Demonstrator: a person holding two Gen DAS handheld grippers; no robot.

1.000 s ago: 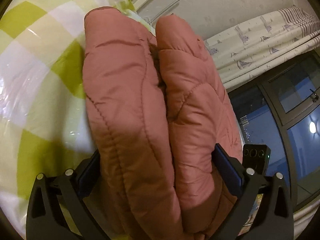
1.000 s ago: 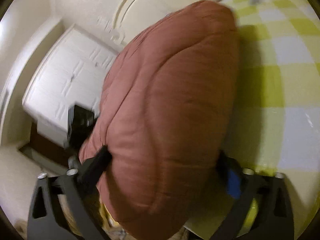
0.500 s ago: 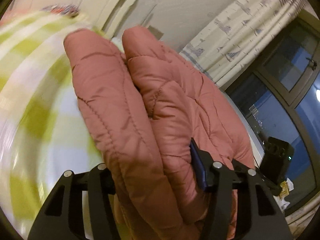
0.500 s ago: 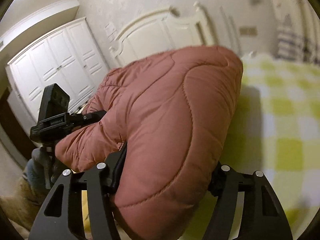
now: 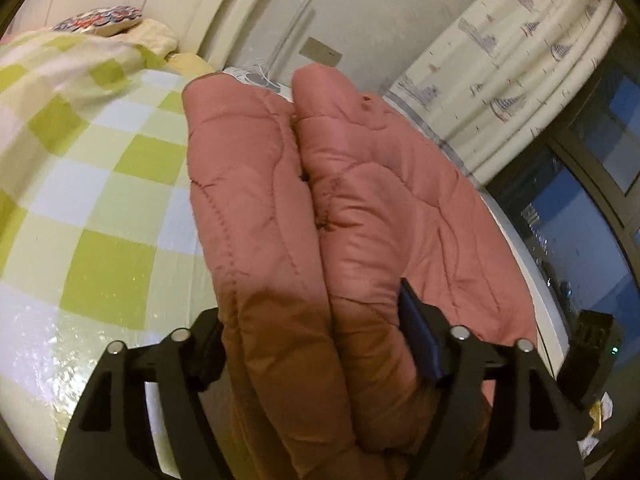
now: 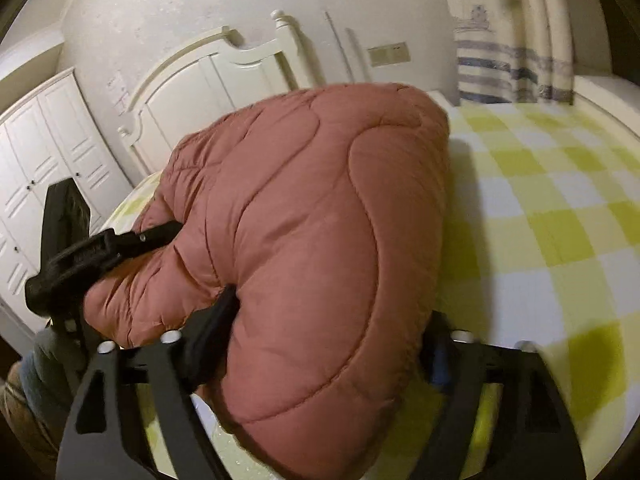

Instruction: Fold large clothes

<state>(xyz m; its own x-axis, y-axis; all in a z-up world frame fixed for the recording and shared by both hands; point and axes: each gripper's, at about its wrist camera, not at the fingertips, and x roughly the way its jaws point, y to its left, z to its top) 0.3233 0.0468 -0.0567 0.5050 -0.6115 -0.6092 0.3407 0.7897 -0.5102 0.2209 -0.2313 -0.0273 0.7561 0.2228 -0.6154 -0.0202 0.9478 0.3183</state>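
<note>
**Puffy pink coat held over the bed**

Bedroom walls, a white headboard (image 5: pixel 224 4) and a boat-print curtain (image 5: pixel 508 60) sit behind a bed with a green and white checked cover (image 5: pixel 100 200).

Left wrist view: the left gripper (image 5: pixel 316 344) has a thick fold of the pink puffy coat (image 5: pixel 320 208) between its 2 fingers. You can see 2 fat layers side by side, so the coat looks folded over once already. The jaws are opening a little, but the blue pad on the right finger presses into the cloth and the coat fills the whole gap. It is gripping the coat. The coat is so puffy that the fingers have to stay far apart to hold it. A dark window (image 5: pixel 580 216) is at the right.

Right wrist view: the right gripper (image 6: pixel 328 344) holds the other end of the coat (image 6: pixel 320 240), a big round bulge. Its jaws are opening a bit too, yet the coat is stuffed tight between them. The left gripper (image 6: pixel 160 232) shows at the far side, biting the same coat. White closet doors (image 6: pixel 44 160) stand behind.

Both ends are held so the bundle keeps its fold. It looks ready to be set down on the bed.
</note>
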